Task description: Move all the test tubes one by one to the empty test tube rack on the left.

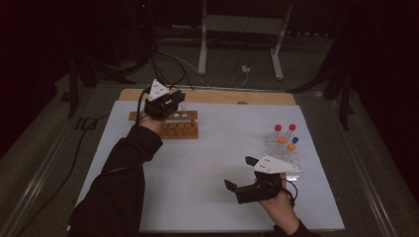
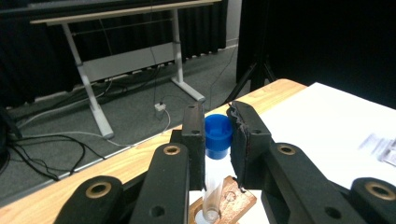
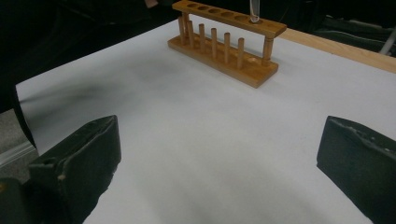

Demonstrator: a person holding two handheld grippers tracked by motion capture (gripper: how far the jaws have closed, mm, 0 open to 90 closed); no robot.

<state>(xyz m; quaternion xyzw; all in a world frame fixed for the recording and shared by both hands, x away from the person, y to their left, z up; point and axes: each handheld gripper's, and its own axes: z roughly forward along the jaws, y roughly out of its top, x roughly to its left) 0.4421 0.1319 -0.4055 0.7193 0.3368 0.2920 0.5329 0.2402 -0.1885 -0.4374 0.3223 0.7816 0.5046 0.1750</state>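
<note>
Left gripper (image 2: 218,135) fingers clamped on blue-capped tube (image 2: 215,154), its bottom in rack (image 1: 170,123) hole. Right gripper (image 3: 219,154) fingers wide apart, nothing between them.

At the right of the frame in the high view, a clear rack (image 1: 286,157) sits on the white sheet (image 1: 207,173) covering the tabletop (image 1: 262,97), holding tubes with red (image 1: 278,127), blue (image 1: 295,140) and orange (image 1: 291,146) caps. Beyond the tabletop, at the upper middle, a white-legged desk frame (image 1: 202,49) stands on grey floor (image 1: 316,64), with cables (image 1: 168,59) trailing at the upper left.
</note>
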